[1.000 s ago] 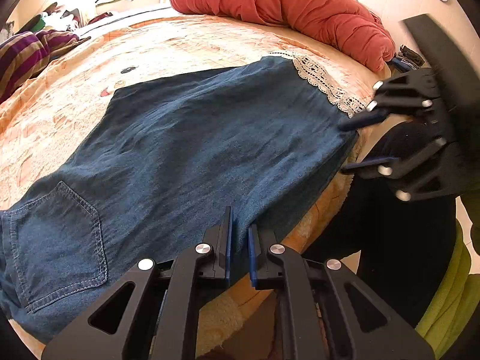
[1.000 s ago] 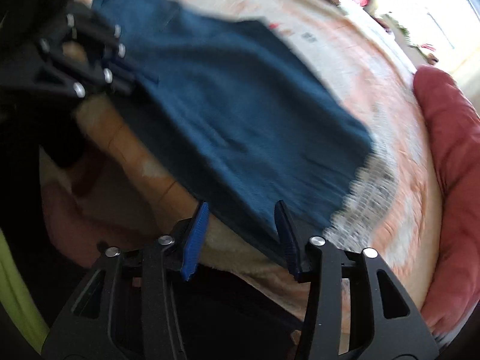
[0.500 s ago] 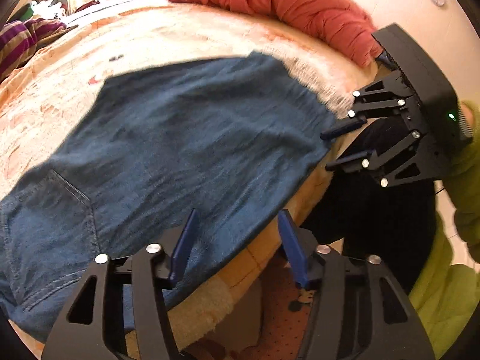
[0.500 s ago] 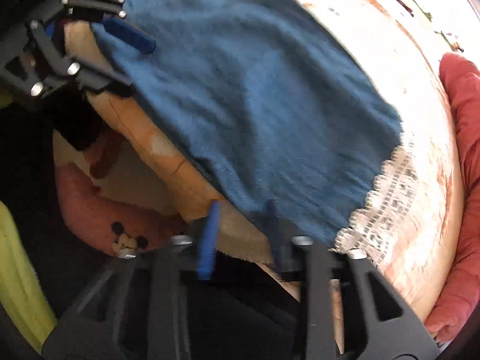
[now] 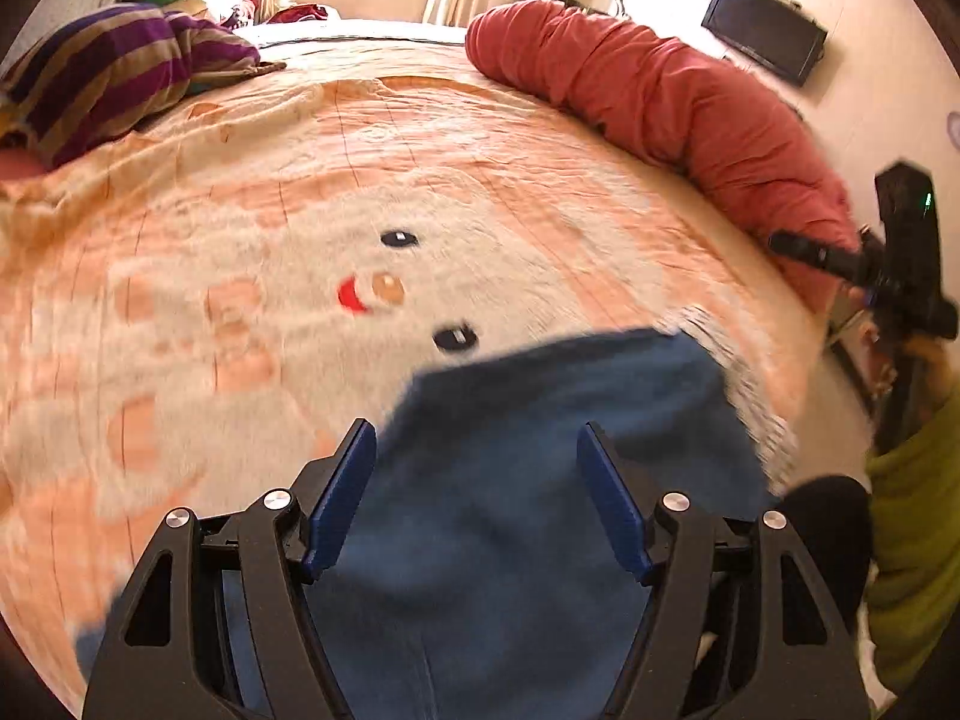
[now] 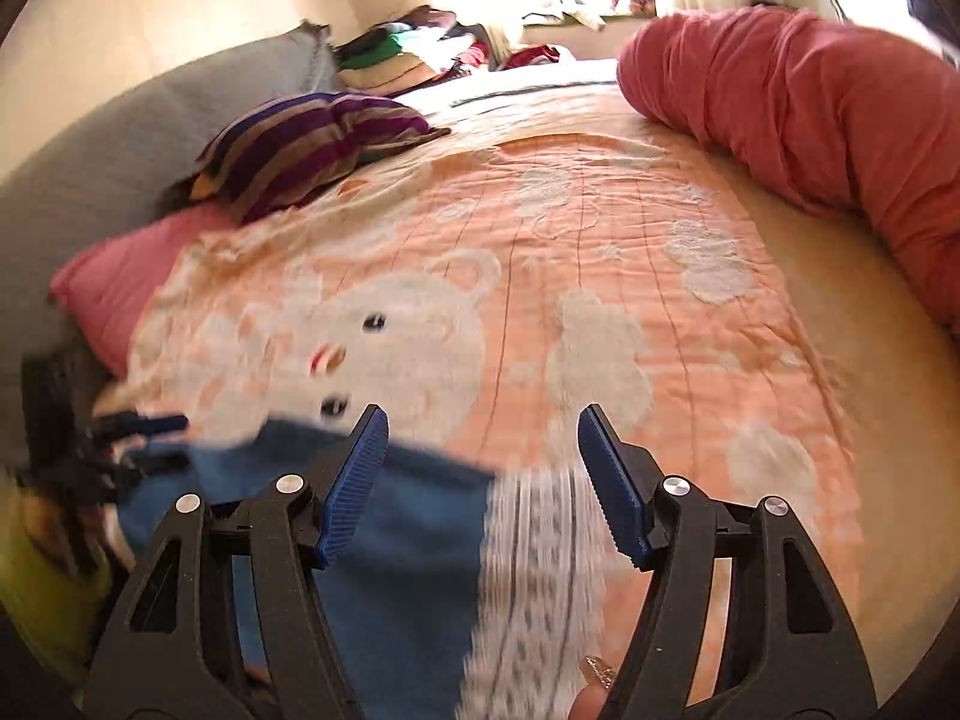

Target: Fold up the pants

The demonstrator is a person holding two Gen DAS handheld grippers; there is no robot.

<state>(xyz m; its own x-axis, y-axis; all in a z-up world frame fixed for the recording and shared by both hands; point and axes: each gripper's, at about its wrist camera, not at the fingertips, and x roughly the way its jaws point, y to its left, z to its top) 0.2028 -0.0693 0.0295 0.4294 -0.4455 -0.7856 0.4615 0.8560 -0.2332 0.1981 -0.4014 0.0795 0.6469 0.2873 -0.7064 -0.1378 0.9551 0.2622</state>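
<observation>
The blue denim pants (image 5: 540, 420) lie on the near edge of the bed, their white lace hem (image 5: 744, 402) at the right. My left gripper (image 5: 475, 450) hovers above them, its jaws opening, with the pads touching no fabric. In the right wrist view the pants (image 6: 414, 516) and lace hem (image 6: 534, 564) lie below my right gripper (image 6: 483, 429), whose jaws are also opening and clear of the cloth. Each gripper shows in the other's view: the right gripper (image 5: 840, 276) at the far right, the left gripper (image 6: 141, 441) at the far left, blurred.
The bed cover (image 5: 300, 228) is peach with a white bear print. A rolled red duvet (image 5: 672, 96) lies along the right side, with a striped pillow (image 5: 120, 72) and a pink pillow (image 6: 114, 294) at the left. A person's green sleeve (image 5: 918, 516) is at the right edge.
Both grippers went from shut on the pants' near edge to open. They let the fabric go and lifted, so both views now look out across the bed.
</observation>
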